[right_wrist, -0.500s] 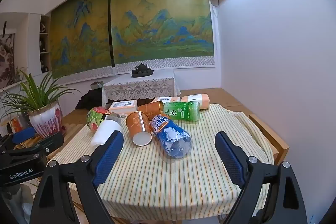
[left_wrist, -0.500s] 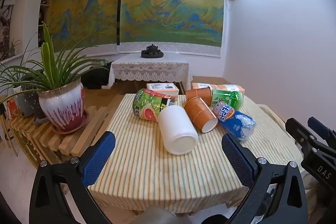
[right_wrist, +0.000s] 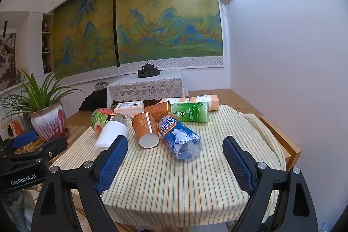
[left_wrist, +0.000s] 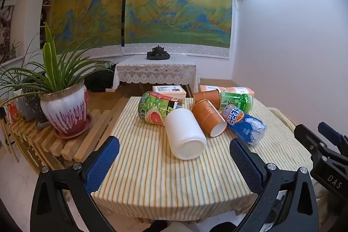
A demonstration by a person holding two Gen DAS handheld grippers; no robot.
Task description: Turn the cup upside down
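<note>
In the middle of the left wrist picture, the white cup (left_wrist: pixel 184 134) lies on its side with its flat bottom pointing at the wide-open, empty left gripper (left_wrist: pixel 174 156), nearer than the wide-open, empty right gripper (right_wrist: pixel 175 158), and the orange cup (left_wrist: pixel 208 121) lies beside it.

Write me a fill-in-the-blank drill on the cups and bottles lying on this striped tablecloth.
1. The white cup lies on its ____.
2. The near orange cup lies between the white cup and the ____ bottle.
3. Both the left hand-held gripper and the right hand-held gripper are ____.

Missing words: side; blue; open
</note>
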